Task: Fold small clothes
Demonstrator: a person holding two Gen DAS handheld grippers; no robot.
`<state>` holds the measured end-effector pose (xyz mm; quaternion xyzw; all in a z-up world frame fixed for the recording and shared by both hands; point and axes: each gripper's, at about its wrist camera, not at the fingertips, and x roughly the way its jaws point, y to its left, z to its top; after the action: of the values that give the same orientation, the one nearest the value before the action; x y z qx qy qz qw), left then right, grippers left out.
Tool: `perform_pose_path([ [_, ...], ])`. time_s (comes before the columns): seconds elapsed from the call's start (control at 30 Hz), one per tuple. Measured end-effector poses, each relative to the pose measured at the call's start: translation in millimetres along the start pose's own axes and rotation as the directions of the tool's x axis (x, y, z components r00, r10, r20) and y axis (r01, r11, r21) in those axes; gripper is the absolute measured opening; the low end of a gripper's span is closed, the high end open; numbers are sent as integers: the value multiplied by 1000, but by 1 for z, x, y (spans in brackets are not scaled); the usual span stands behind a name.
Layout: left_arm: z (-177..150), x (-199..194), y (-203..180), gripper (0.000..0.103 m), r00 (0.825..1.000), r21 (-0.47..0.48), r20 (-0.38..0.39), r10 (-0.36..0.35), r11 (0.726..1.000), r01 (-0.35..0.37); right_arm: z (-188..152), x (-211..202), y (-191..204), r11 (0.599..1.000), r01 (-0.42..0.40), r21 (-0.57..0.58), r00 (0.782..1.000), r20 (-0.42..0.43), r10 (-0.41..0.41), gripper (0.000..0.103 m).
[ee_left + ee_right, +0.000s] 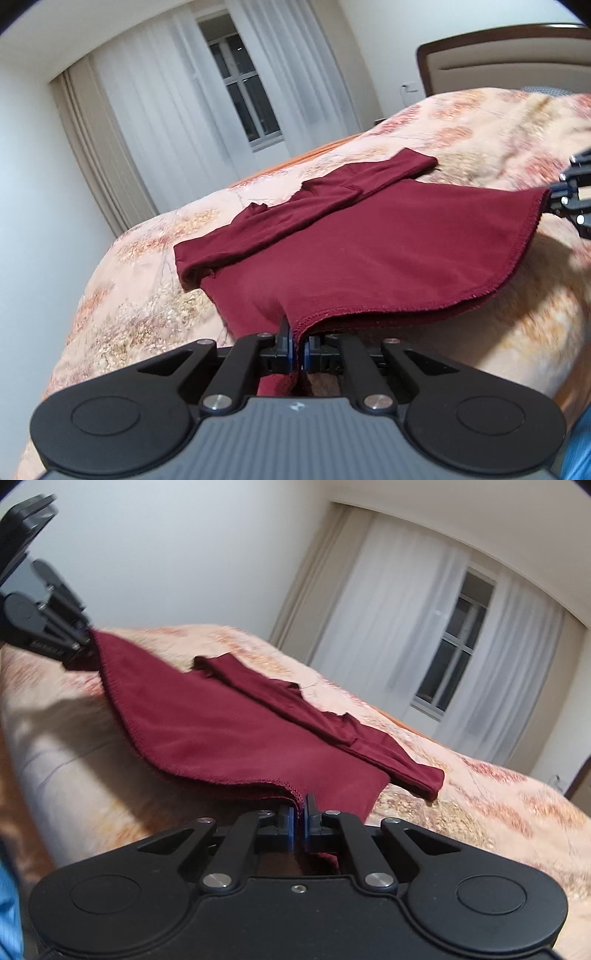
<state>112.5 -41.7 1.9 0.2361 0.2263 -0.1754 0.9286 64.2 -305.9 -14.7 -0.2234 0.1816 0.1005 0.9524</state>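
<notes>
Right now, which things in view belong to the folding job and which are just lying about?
In the job:
maroon garment
left gripper, shut on its hem
right gripper, shut on its hem

Just there:
floral bedspread
headboard
curtains
window

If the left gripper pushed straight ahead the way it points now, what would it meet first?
The left gripper is shut on the red shirt hem, so it would push into the shirt first, then probably the folded sleeve beyond; depth is unclear.
</notes>
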Motion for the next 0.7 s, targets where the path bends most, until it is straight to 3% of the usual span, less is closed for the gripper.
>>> perform_pose_path([
  [0.23, -10, -42, 8, 4, 998, 24, -30, -61, 998, 62, 10, -51, 1, 991, -100, -87, 992, -84, 93, 4],
  [0.37, -21, -74, 6, 4, 980, 54, -115, -161, 984, 168, 18, -86, -2, 968, -237, -79, 958, -184, 220, 4],
  [0.43, -24, -83, 4, 4, 970, 58, -143, -195, 977, 205, 21, -89, -4, 963, -263, -59, 946, -211, 245, 4],
  [0.5, -19, -78, 7, 4, 964, 13, -162, -209, 977, 214, 26, -82, -12, 964, -267, -15, 945, -200, 258, 4],
  [0.6, 3, -63, 23, 5, 958, -144, -149, -245, 964, 224, 42, -63, -30, 964, -264, 39, 951, -153, 267, 5],
  [0.7, 33, -46, 46, 5, 968, -265, -102, -230, 944, 197, 65, -37, -50, 974, -225, 33, 967, -113, 227, 5],
])
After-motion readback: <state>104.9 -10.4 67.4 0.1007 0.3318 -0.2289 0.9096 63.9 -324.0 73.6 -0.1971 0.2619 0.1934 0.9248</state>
